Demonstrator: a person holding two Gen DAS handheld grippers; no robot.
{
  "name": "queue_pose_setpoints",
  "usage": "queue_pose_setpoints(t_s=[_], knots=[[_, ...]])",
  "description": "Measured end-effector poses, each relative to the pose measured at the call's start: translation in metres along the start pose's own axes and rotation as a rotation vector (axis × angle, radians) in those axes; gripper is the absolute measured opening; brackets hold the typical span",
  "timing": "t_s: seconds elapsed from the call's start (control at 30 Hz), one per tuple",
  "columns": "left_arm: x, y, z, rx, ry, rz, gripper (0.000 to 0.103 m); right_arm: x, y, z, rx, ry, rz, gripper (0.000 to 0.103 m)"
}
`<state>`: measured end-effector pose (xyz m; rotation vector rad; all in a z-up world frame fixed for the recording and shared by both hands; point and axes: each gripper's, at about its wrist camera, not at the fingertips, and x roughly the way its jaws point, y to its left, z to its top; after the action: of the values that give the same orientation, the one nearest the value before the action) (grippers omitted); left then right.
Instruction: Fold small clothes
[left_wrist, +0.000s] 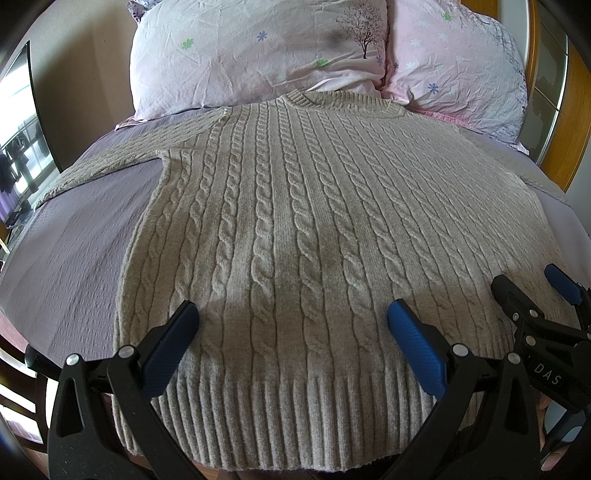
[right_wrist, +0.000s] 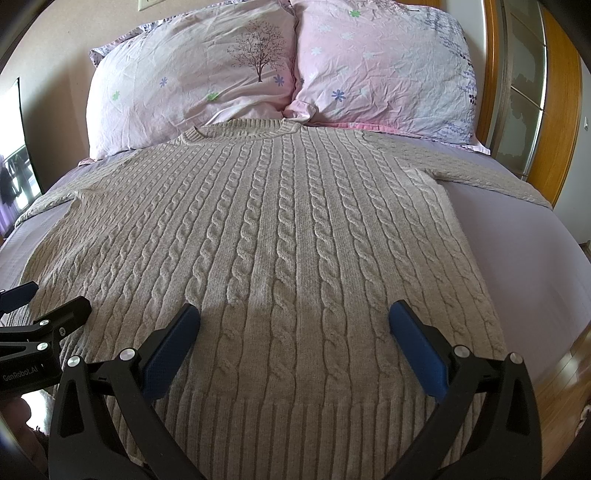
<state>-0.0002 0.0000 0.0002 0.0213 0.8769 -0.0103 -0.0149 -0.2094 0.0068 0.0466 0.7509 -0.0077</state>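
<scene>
Left wrist view shows my left claw (left_wrist: 293, 314) spread wide and holding nothing, poised over the ribbed hem of the grey cable-knit sweater (left_wrist: 295, 206), which lies flat on the lilac bedsheet (left_wrist: 74, 236) ahead of both claws, collar at the pillows (left_wrist: 258, 55). My right claw (right_wrist: 294, 314) gapes wide too, beside the left, over the same hem. Folding looks unstarted. Next, I judge, each claw should pinch a hem corner or reach outward for a sleeve.
</scene>
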Motion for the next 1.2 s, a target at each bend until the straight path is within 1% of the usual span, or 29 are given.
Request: queue_pose_setpoints(t_s=[0.77, 0.87, 0.93, 0.97, 1.03, 1.07, 1.1, 1.13, 1.2], knots=[[0.000, 0.000, 0.000, 0.002, -0.003, 0.000, 0.101, 0.001, 0.004, -0.003, -0.002, -0.002, 0.000, 0.102], [0.000, 0.000, 0.001, 0.011, -0.008, -0.001, 0.101, 0.002, 0.003, -0.002, -0.023, -0.012, 0.018, 0.102], [0.000, 0.002, -0.001, 0.018, -0.020, -0.004, 0.101, 0.002, -0.006, 0.000, -0.057, -0.033, 0.072, 0.102], [0.000, 0.002, -0.001, 0.023, -0.031, -0.008, 0.101, 0.001, -0.013, 0.001, -0.074, -0.042, 0.126, 0.102], [-0.001, 0.004, -0.001, 0.030, -0.052, -0.020, 0.101, -0.005, -0.036, 0.007, -0.020, -0.046, 0.252, 0.102], [-0.005, 0.003, -0.001, 0.028, -0.060, -0.028, 0.101, -0.011, -0.056, 0.016, 0.051, -0.059, 0.312, 0.102], [-0.006, 0.005, 0.001, 0.022, -0.072, -0.039, 0.101, -0.015, -0.072, 0.025, 0.106, -0.076, 0.328, 0.102], [-0.008, 0.009, 0.003, 0.013, -0.091, -0.049, 0.101, -0.020, -0.098, 0.039, 0.166, -0.102, 0.309, 0.102], [-0.012, 0.018, 0.010, -0.009, -0.144, -0.060, 0.101, -0.022, -0.137, 0.062, 0.251, -0.134, 0.234, 0.102]])
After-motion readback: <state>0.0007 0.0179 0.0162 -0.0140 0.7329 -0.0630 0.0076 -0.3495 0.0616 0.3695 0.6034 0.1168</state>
